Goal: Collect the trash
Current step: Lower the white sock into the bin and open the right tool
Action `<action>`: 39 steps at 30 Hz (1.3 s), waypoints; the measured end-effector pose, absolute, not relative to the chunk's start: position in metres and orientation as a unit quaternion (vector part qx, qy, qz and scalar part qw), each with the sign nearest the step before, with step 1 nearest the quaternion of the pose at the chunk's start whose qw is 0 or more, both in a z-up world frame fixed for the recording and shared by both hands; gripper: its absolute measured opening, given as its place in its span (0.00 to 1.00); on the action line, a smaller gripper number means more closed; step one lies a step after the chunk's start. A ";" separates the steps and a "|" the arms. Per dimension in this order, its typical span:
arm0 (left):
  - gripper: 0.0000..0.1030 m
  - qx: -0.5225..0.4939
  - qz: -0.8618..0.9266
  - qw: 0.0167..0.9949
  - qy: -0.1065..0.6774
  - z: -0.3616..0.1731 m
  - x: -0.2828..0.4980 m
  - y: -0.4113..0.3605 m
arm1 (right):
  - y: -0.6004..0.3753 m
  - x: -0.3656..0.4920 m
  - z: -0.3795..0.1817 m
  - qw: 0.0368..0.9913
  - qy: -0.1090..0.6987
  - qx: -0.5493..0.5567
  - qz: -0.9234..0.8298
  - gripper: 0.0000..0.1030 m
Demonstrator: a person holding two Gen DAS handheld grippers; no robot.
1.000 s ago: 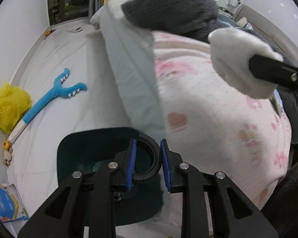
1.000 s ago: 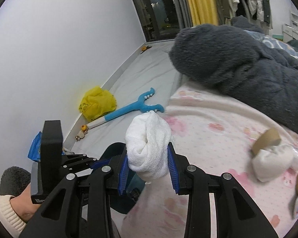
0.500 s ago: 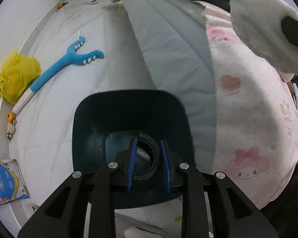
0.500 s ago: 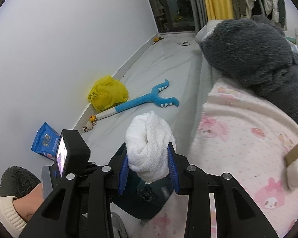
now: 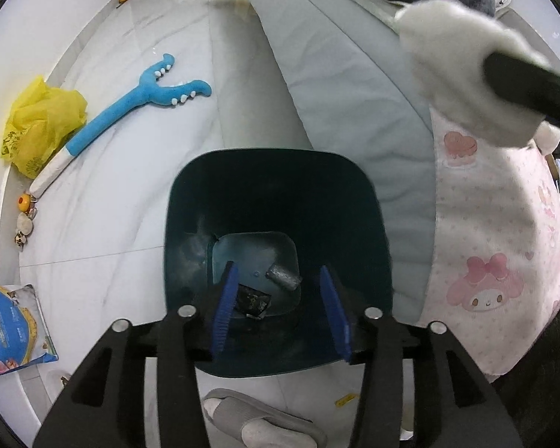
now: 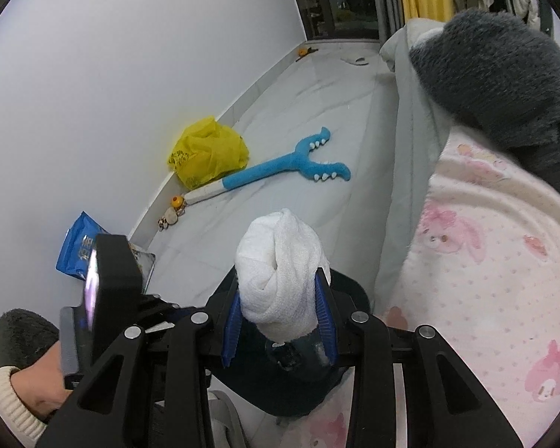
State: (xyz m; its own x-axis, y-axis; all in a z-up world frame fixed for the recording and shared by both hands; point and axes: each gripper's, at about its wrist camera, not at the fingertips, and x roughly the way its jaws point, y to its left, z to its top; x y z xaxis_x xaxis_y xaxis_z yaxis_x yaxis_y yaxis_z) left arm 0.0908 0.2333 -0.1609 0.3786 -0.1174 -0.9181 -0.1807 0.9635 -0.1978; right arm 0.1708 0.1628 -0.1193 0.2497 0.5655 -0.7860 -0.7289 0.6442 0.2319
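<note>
A dark teal bin stands on the white floor beside the bed. My left gripper hangs over its mouth, jaws opening, with nothing between the blue pads. On the bin's floor lie a grey cylinder and a crumpled black piece. My right gripper is shut on a white wad of cloth and holds it above the bin's near rim. In the left wrist view the same white wad shows at the upper right.
A bed with a pink patterned blanket and a grey fleece borders the bin on the right. On the floor lie a blue plush toy, a yellow bag, a blue packet and a grey slipper.
The left gripper's jaws have spread and the black ring they held is gone from between them. Both grippers have moved nearer over the bin, the right still carrying the white wad.
</note>
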 end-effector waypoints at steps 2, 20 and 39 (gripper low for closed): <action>0.55 -0.135 0.025 0.822 0.553 -0.158 0.088 0.238 | 0.169 0.170 -0.124 0.783 0.458 -0.093 0.411 0.35; 0.81 -0.151 0.059 0.875 0.456 -0.112 0.059 0.279 | 0.212 0.173 -0.198 0.743 0.533 -0.139 0.379 0.35; 0.86 -0.161 0.055 0.916 0.364 -0.054 0.042 0.288 | 0.228 0.161 -0.265 0.699 0.582 -0.213 0.357 0.44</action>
State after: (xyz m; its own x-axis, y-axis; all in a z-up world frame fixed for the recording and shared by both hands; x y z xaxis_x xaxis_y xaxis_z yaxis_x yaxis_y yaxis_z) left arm 0.0416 0.2877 -0.0540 0.7295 -0.0169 -0.6838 -0.2170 0.9423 -0.2548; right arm 0.1609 0.2279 -0.2654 0.0670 0.2516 -0.9655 -0.7470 0.6542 0.1186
